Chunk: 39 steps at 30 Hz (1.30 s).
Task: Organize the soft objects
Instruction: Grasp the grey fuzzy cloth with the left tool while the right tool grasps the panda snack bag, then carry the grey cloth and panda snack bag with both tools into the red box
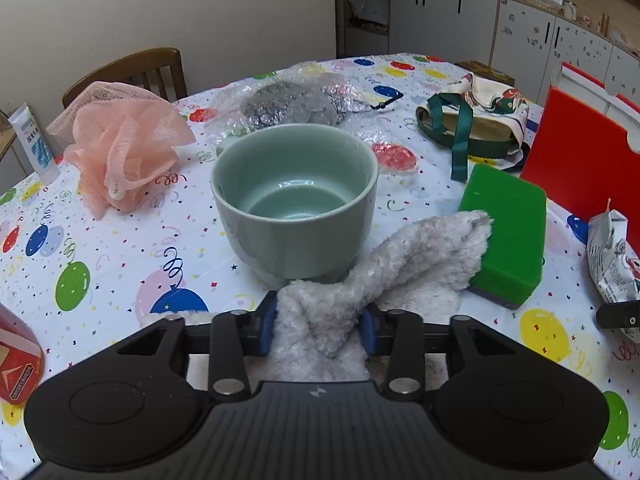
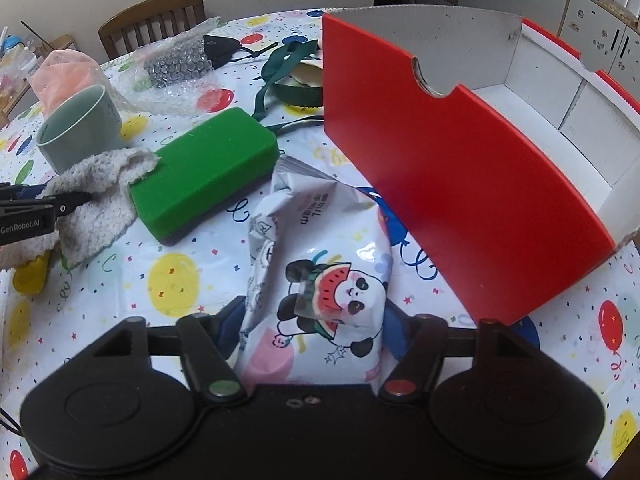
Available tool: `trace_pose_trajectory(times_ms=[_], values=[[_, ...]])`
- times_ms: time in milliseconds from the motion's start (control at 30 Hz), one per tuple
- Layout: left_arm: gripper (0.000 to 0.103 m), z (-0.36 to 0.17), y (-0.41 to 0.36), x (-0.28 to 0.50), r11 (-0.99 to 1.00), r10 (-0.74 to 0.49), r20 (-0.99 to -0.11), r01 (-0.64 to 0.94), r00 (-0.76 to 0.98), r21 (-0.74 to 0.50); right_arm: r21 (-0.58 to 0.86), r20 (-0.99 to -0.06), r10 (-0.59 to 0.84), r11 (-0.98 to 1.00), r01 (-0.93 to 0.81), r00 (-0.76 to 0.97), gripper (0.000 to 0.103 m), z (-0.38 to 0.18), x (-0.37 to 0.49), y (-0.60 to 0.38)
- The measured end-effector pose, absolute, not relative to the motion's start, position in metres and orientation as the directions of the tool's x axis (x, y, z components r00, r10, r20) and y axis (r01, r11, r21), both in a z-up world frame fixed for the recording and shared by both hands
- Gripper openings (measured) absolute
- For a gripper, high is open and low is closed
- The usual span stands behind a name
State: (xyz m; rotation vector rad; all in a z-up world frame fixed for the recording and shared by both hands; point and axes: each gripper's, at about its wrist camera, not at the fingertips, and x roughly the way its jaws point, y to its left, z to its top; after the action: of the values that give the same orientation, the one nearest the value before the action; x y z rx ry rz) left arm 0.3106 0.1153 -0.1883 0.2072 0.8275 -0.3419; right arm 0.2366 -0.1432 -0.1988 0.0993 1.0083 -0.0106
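Two wrist views, angled down, close over the table; both share the green sponge (image 1: 506,236) (image 2: 204,172) at centre.

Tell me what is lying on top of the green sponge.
One corner of the fluffy grey cloth lies over the near end of the green sponge. The rest of its top is bare. What is under that corner is covered.
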Motion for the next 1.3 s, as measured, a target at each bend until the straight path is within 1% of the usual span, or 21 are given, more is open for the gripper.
trace_pose_trajectory(times_ms=[33,133,333,500,633,867,1033,1300], values=[[0.034,-0.187,0.115,0.31,0.927,-0.211,-0.747,0.372,0.631,0.052,0.076,-0.844,0.036,0.996,0.053,0.535,0.062,-0.198,0.236,-0.143],[0.03,-0.183,0.115,0.307,0.931,-0.211,-0.74,0.363,0.639,0.048,0.085,-0.839,0.048,0.995,0.044,0.542,0.059,-0.196,0.232,-0.143],[0.027,-0.17,0.119,0.298,0.939,-0.227,-0.722,0.343,0.654,0.016,0.114,-0.818,0.085,0.993,0.015,0.569,0.056,-0.18,0.22,-0.143],[0.027,-0.15,0.12,0.285,0.941,-0.249,-0.689,0.339,0.681,-0.005,0.144,-0.791,0.135,0.989,-0.032,0.596,0.056,-0.155,0.21,-0.144],[0.027,-0.129,0.122,0.276,0.943,-0.279,-0.671,0.328,0.687,-0.057,0.166,-0.769,0.174,0.984,-0.07,0.615,0.056,-0.133,0.204,-0.152],[0.027,-0.091,0.111,0.264,0.945,-0.302,-0.647,0.309,0.7,-0.107,0.192,-0.735,0.228,0.973,-0.127,0.639,0.056,-0.099,0.202,-0.179],[0.027,-0.067,0.091,0.258,0.945,-0.312,-0.641,0.297,0.702,-0.136,0.196,-0.721,0.253,0.967,-0.16,0.645,0.056,-0.083,0.207,-0.206],[0.027,-0.041,0.032,0.254,0.939,-0.33,-0.624,0.311,0.708,-0.144,0.184,-0.716,0.266,0.964,-0.192,0.646,0.056,-0.069,0.224,-0.256]])
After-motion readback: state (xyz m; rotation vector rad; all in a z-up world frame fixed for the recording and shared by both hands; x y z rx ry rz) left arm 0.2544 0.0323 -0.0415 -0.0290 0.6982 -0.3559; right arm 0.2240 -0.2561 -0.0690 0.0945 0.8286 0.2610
